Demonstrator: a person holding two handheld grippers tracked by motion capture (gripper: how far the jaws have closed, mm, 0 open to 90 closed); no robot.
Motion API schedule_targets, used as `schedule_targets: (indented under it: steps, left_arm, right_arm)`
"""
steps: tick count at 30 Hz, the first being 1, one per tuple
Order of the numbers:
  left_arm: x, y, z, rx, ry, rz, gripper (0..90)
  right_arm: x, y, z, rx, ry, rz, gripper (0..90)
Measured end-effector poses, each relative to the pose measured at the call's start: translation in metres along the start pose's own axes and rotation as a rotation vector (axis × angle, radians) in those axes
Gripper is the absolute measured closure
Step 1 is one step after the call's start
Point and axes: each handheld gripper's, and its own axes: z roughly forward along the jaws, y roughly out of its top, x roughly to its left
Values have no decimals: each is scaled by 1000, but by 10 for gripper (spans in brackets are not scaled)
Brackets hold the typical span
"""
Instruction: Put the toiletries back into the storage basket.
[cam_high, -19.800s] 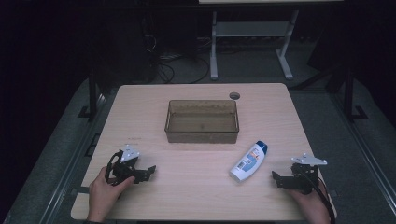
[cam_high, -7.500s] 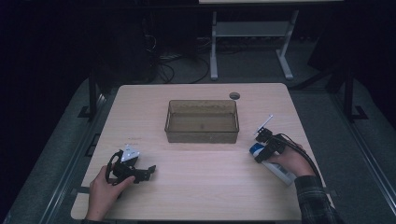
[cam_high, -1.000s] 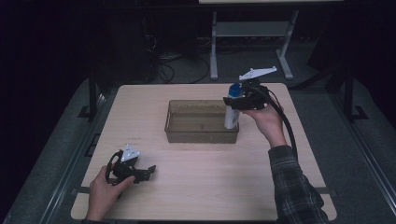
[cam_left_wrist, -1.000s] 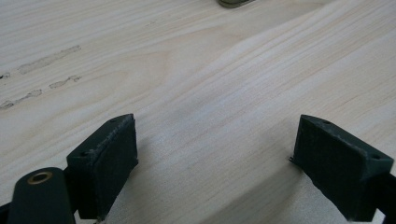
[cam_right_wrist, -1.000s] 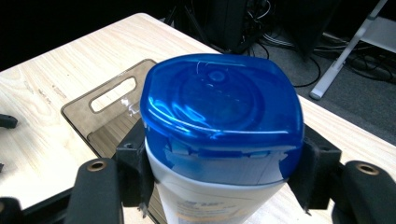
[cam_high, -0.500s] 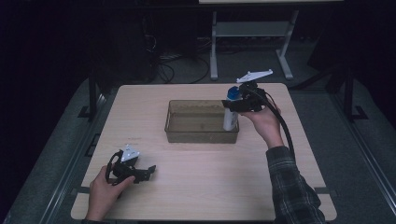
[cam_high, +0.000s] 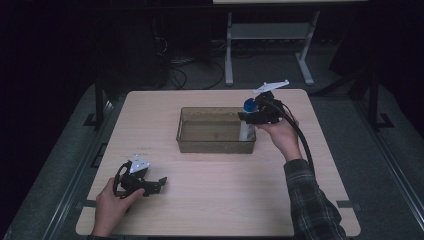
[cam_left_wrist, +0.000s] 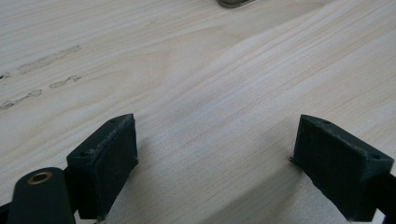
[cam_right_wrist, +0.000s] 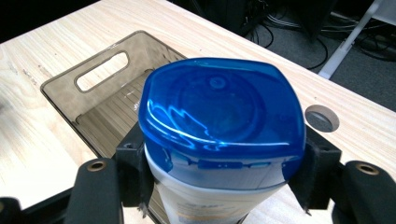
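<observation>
A white bottle (cam_high: 246, 128) with a blue cap (cam_right_wrist: 219, 112) stands upright at the right end of a translucent brown bin (cam_high: 212, 131). My right gripper (cam_high: 251, 117) is shut on it just below the cap, and in the right gripper view (cam_right_wrist: 219, 179) the black pads press both its sides. Its lower part shows through the bin wall; I cannot tell whether it touches the bin floor (cam_right_wrist: 109, 114). My left gripper (cam_high: 158, 184) rests on the table's near left, far from the bin. In the left gripper view (cam_left_wrist: 215, 161) its jaws stand wide apart over bare wood.
The wooden table (cam_high: 220, 200) has bare surface between the bin and its front edge. A round cable hole (cam_right_wrist: 321, 117) lies just beyond the bin. A white stand (cam_high: 265, 35) and floor cables sit behind the table. The right gripper's cable (cam_high: 302, 140) runs along the forearm.
The right gripper has sunk slightly with the bottle, bringing its lower part deeper into the bin's right end. The left hand has stayed still.
</observation>
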Motion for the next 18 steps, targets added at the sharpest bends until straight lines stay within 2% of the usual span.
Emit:
schedule_targets:
  steps: [18]
  left_arm:
    - [0,0,0,0,0,-2,121]
  right_arm:
    - [4,-7,14,57,6,-21,345]
